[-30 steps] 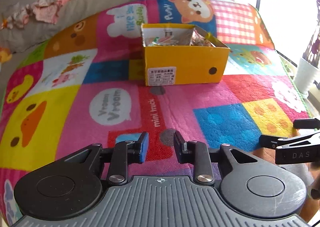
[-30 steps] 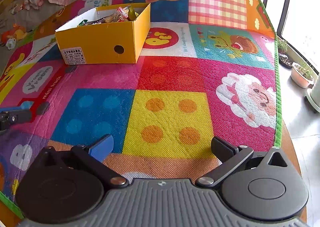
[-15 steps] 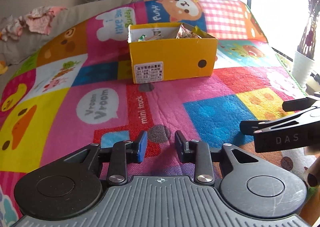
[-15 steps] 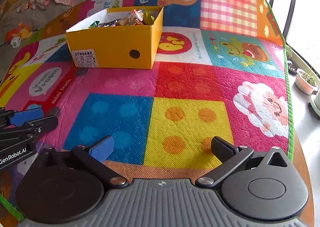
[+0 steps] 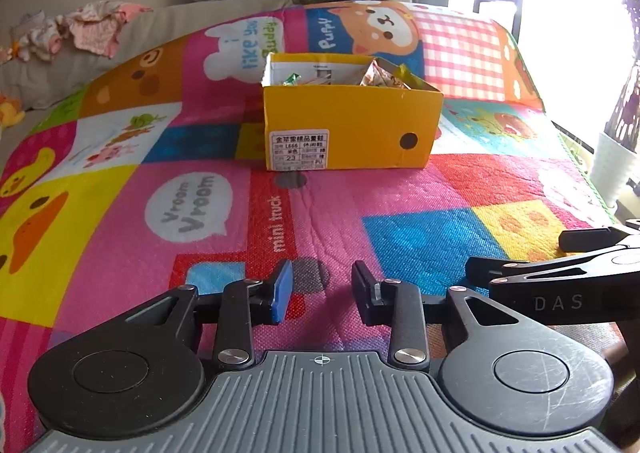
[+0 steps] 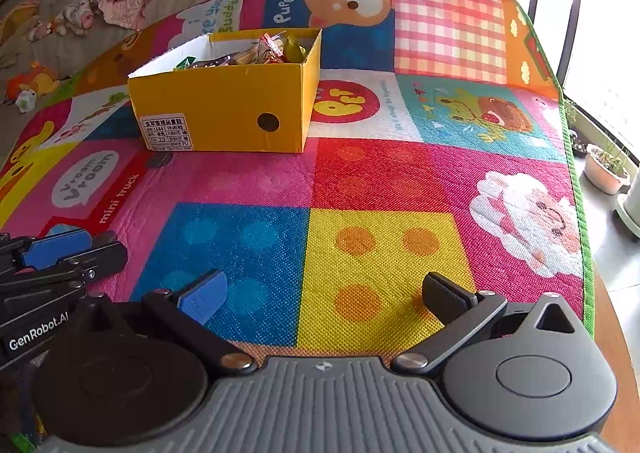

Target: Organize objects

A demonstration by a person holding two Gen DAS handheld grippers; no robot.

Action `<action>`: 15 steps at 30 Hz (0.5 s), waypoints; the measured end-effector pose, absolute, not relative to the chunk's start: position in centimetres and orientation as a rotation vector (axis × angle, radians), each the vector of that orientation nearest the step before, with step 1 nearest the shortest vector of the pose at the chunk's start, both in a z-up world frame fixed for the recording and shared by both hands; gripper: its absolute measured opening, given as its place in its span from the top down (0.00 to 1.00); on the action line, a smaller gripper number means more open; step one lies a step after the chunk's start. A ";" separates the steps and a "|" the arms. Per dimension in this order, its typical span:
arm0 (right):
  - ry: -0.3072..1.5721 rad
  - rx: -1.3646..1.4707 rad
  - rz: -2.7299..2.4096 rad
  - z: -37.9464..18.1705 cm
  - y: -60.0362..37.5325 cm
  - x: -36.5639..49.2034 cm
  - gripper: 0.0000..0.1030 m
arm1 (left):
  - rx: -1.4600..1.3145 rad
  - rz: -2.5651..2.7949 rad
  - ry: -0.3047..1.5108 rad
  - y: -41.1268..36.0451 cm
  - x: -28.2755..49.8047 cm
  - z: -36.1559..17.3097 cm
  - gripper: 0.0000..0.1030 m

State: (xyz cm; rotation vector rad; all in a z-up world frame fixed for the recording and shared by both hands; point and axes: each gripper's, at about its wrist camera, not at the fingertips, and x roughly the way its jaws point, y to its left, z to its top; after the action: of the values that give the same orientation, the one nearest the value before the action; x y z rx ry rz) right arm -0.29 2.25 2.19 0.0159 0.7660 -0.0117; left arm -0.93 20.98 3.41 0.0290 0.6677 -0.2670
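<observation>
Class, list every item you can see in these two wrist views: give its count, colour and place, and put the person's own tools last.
Yellow cardboard shoebox: one, yellow with a white label, far left part of the mat, open-topped.
Snack wrappers: several, mixed colours, inside the box; exact count unclear.
Patchwork cartoon play mat: one, multicoloured, covering the surface.
Crumpled pink clothes: one heap, on the grey sofa behind.
Orange soft toy: one, beside the sofa, left.
Potted plants: at least one, pale pot, on the floor at right.
Left gripper: one, black, jaws opening, nothing between them.
Right gripper: one, black, wide open, empty.
</observation>
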 end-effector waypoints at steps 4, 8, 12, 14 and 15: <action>0.724 0.015 -0.016 1.8 2.3 -0.9 0.00 | -0.010 -0.281 0.663 21.5 -1.0 3.3 0.65; 0.723 0.005 -0.017 1.9 2.5 -0.9 0.00 | -0.006 -0.289 0.661 21.6 -1.0 3.3 0.65; 0.702 -0.031 -0.013 1.9 2.9 -1.0 0.00 | 0.061 -0.270 0.654 20.8 -1.3 3.2 0.65; 0.712 0.014 -0.001 1.8 2.2 -0.9 0.00 | 0.101 -0.259 0.648 20.2 -1.4 3.2 0.64; 0.710 0.026 0.007 1.8 2.0 -0.9 0.00 | 0.114 -0.254 0.646 20.1 -1.5 3.2 0.64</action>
State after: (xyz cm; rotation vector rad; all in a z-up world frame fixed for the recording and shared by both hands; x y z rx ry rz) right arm -0.91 2.00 1.78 0.0257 0.7104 0.0067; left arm -1.52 20.06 3.20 0.1140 0.6457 -0.2544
